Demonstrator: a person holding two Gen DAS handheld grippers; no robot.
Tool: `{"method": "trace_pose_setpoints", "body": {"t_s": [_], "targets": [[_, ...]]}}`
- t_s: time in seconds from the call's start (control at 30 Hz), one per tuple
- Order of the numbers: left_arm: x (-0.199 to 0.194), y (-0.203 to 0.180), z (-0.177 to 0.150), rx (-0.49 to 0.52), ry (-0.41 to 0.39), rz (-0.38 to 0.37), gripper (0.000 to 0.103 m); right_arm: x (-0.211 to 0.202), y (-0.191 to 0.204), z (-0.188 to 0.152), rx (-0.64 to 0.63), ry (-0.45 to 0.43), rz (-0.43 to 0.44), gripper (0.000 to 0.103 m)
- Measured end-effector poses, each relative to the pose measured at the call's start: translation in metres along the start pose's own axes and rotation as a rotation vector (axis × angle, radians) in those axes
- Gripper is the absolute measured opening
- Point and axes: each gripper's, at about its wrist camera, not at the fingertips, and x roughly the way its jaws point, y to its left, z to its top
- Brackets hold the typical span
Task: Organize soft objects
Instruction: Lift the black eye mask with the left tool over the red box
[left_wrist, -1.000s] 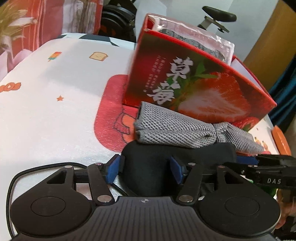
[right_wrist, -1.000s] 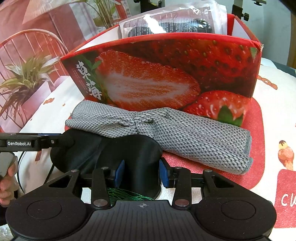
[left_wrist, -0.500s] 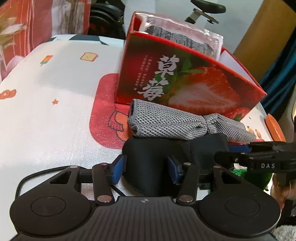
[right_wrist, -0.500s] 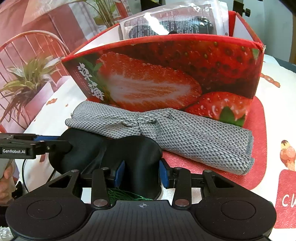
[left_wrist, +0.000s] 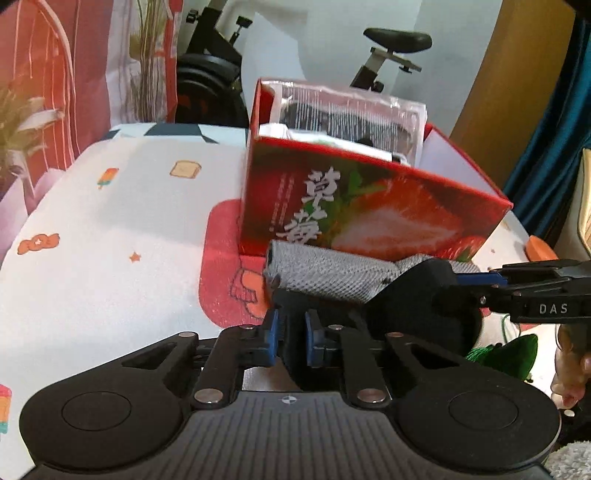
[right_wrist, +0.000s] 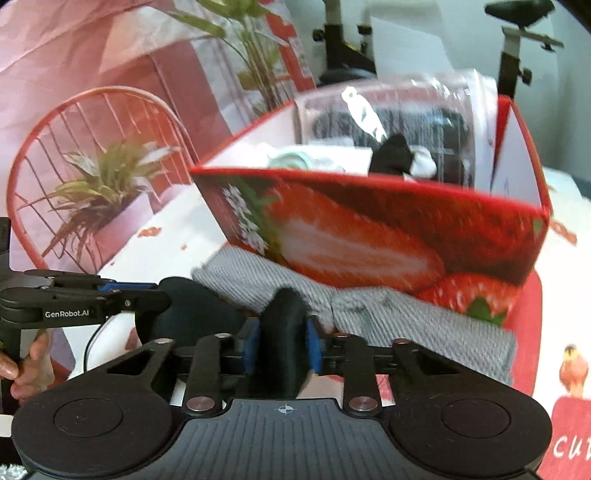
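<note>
Cartoon-printed tablecloth (left_wrist: 110, 236) covers the work surface. Left gripper (left_wrist: 291, 338) and right gripper (right_wrist: 282, 341) each pinch one end of a black eye mask (left_wrist: 417, 314), held above the table. Behind lies a gray knitted cloth (left_wrist: 325, 275), touching the strawberry box (left_wrist: 369, 210).

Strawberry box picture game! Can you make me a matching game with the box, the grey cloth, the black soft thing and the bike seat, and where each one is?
Things:
1. strawberry box
2. grey cloth
3. black eye mask
4. bike seat

Places:
A. pinched in both grippers
B. far behind the table
C. lying in front of the box
D. standing on the table, packets inside

Pairs: 1-D, 2-C, 3-A, 4-B
</note>
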Motion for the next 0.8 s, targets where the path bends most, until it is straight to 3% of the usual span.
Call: {"method": "trace_pose_setpoints", "body": {"t_s": [0.37,0.8], "targets": [[-0.005,-0.003,-0.006,-0.028,-0.005,-0.038,0.013,-0.007,0.005,0.008,-0.046,-0.014,-0.007,0.014],[0.005,-0.011,-0.013,0.011,0.067,-0.081,0.016,-0.01,0.003,0.003,-0.044,-0.015,-0.014,0.013]]}}
